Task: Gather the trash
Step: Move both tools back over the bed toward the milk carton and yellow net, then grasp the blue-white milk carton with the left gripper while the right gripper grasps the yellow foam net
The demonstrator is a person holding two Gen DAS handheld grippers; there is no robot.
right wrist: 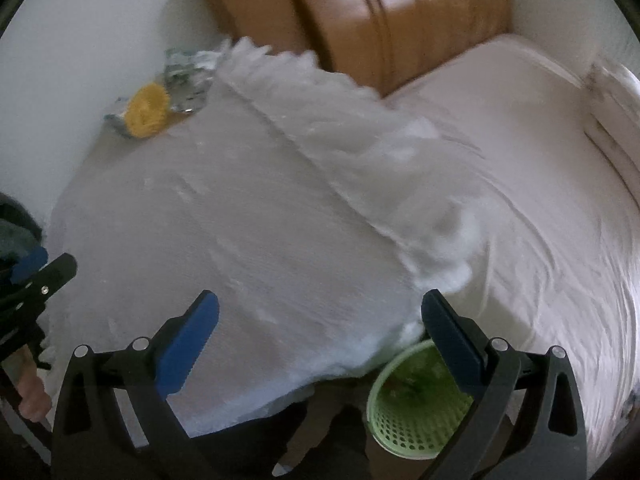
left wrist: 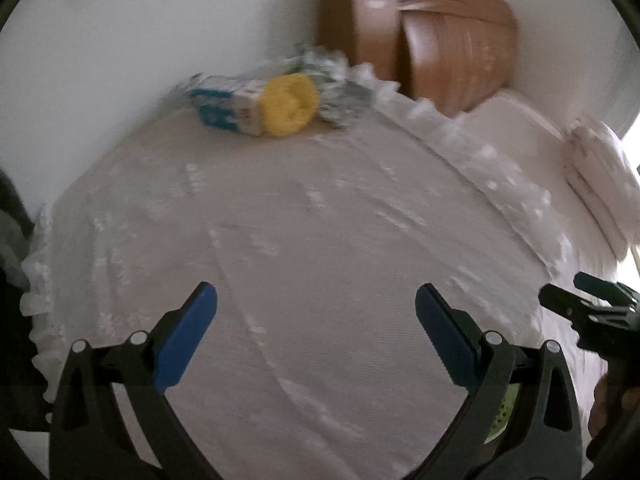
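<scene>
In the left wrist view the left gripper (left wrist: 316, 300) fills the bottom of the frame with its blue-padded fingers (left wrist: 188, 336) spread wide and nothing between them, above a table (left wrist: 320, 240) draped in a white lace-edged cloth. The trash sits far off at the upper middle of that frame, at the back edge of the table against the pale wall: a blue-and-white carton (left wrist: 224, 110) lying on its side, a crumpled yellow wad (left wrist: 291, 104) touching its right end, and a crinkled silvery wrapper (left wrist: 340, 88) just right of the wad. Behind them stands a brown wooden headboard (left wrist: 440, 44), and a bed (left wrist: 520, 128) with pale sheets runs along the right. The right gripper (left wrist: 592, 308) shows at the right edge of this frame. In the right wrist view the right gripper (right wrist: 320, 308) is likewise spread wide and holds nothing; a green perforated basket (right wrist: 412, 412) stands on the floor at the bottom centre-right, partly behind its right finger, just beside the table's edge. The same trash appears at the upper left there, blurred.
</scene>
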